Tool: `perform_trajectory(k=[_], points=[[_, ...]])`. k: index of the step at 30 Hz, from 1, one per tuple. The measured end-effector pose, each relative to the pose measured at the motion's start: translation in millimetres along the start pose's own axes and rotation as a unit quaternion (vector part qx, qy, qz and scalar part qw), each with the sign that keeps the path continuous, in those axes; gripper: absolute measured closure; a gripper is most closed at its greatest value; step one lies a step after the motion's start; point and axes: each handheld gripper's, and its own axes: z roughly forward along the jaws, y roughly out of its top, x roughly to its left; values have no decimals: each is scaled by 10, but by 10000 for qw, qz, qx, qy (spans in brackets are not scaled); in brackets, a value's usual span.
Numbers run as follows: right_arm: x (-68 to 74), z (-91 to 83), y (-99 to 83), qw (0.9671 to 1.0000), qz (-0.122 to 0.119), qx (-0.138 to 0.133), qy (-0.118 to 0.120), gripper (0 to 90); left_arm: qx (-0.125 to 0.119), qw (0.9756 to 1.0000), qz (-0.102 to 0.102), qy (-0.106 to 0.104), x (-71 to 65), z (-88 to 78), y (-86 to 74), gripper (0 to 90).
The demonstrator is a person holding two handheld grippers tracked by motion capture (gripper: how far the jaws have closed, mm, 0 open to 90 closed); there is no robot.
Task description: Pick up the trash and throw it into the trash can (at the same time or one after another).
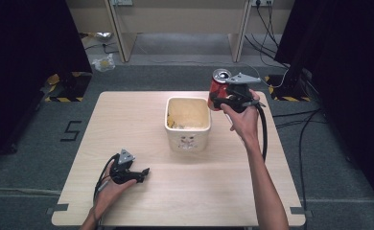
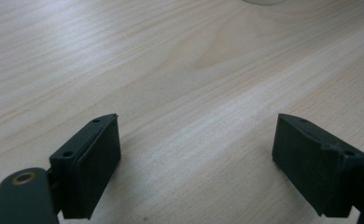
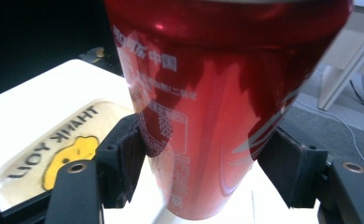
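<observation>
My right gripper (image 1: 218, 101) is shut on a red drink can (image 1: 218, 86), held upright in the air above the table's far right part, just right of the cream square bin (image 1: 205, 125). In the right gripper view the red can (image 3: 208, 107) stands between both black jaws, whose pads press its sides low down; the bin's rim (image 3: 12, 116) lies below it. My left gripper (image 1: 143, 175) rests on the wooden table (image 1: 223, 182) near the front left, jaws wide apart. In the left gripper view my left gripper (image 2: 196, 158) has bare wood between its jaws.
The bin holds yellowish wrappers (image 1: 185, 115), one with a yellow duck and "THANK YOU" (image 3: 59, 149). Beyond the table's far edge are desk legs (image 1: 122, 38), cables (image 1: 290, 120) on grey floor and black curtains either side. The can's open top (image 1: 221, 74) faces up.
</observation>
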Motion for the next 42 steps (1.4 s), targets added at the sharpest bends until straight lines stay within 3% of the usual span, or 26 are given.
perform_trajectory(k=[14, 25, 34, 42], points=[[260, 189, 41, 9991, -151, 109, 387, 339, 4, 10000, 12, 3, 2, 0, 0, 146], [457, 427, 4, 9967, -306, 391, 637, 339, 0, 10000, 18, 6, 2, 0, -1, 146], [633, 646, -81, 9919, -402, 758, 934, 339, 4, 10000, 16, 3, 2, 0, -1, 146], [758, 755, -155, 9883, -449, 915, 1134, 338, 0, 10000, 15, -4, 3, 0, -1, 146]])
